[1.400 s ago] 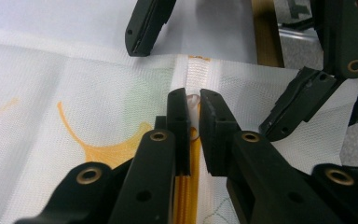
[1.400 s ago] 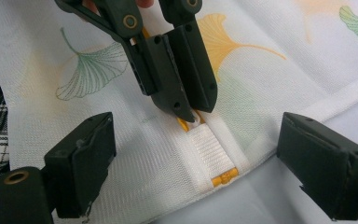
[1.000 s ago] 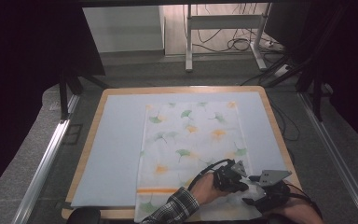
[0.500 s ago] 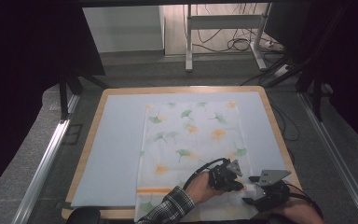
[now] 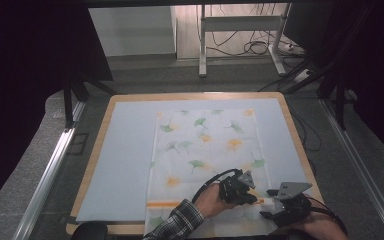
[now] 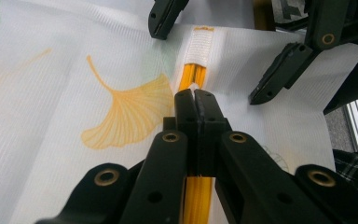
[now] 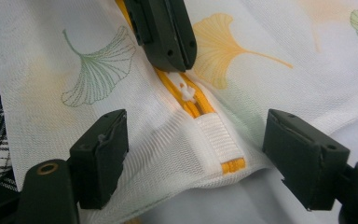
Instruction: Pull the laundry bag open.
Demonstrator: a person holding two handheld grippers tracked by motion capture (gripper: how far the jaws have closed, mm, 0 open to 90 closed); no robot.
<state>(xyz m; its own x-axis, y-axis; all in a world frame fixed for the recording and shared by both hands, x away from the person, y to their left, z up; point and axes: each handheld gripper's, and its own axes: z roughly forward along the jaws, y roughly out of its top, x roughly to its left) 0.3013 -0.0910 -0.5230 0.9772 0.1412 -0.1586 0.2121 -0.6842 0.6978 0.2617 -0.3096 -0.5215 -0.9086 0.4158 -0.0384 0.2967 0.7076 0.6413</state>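
A white mesh bag (image 5: 205, 145) printed with ginkgo leaves lies flat on the pale blue mat (image 5: 125, 150). A yellow zipper (image 6: 196, 196) runs along its near end to a white end tab (image 7: 219, 140). My left gripper (image 6: 196, 95) is shut, its tips pinching the white zipper pull (image 7: 186, 93) at the slider. My right gripper (image 7: 198, 135) faces it, open. Its jaws have just been closing a little, and they straddle the end tab without pressing on it. In the high view the left gripper (image 5: 254, 199) and the right gripper (image 5: 267, 204) meet at the bag's near right corner.
The mat lies on a wooden tabletop (image 5: 95, 165) with metal rails (image 5: 50, 175) along both sides. Beyond the far edge stand a table frame (image 5: 202, 45) and floor cables (image 5: 255, 47). A plaid sleeve (image 5: 180, 222) comes in from the bottom.
My left gripper has edged slightly to the left along the zipper line. The right hand has stayed where it was.
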